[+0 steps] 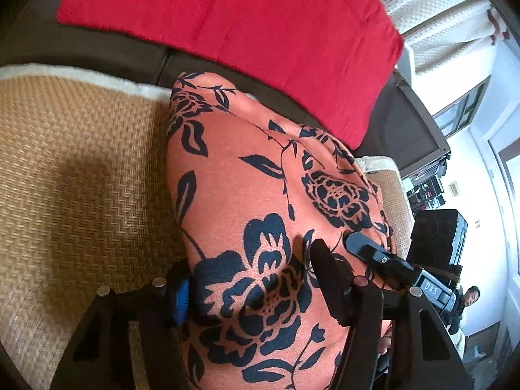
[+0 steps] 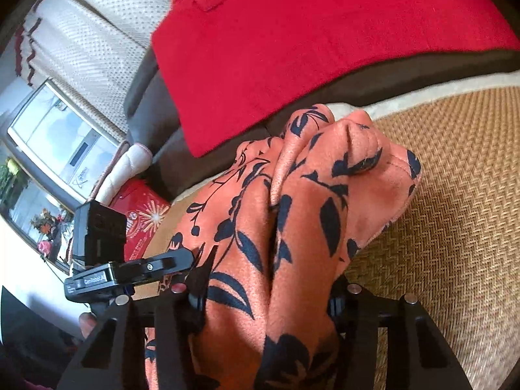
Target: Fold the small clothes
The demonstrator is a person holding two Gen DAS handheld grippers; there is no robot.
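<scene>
2 tools are on the job, 1 in each of my hands, and both are clamped on the same piece: my left tool has the orange floral garment pinched between its fingers, and my right tool grips a bunched part of that cloth, which fills the gap between its fingers. From the left wrist view the cloth spreads smooth and broad ahead of me; from the right wrist view the orange floral garment is gathered into 2 or 3 soft ridges with a hemmed corner curling over at the far end. It lies draped over the woven mat on the seat, with the red cushion behind it, apparently not touching. I judge the fabric light, limp and a little slippery, so it will sag wherever I do not support it. Holding it at the hem or corners should serve better than mid-panel, where it only bunches. Pulling my 2 grips apart should flatten the ridges before any crease is laid.
</scene>
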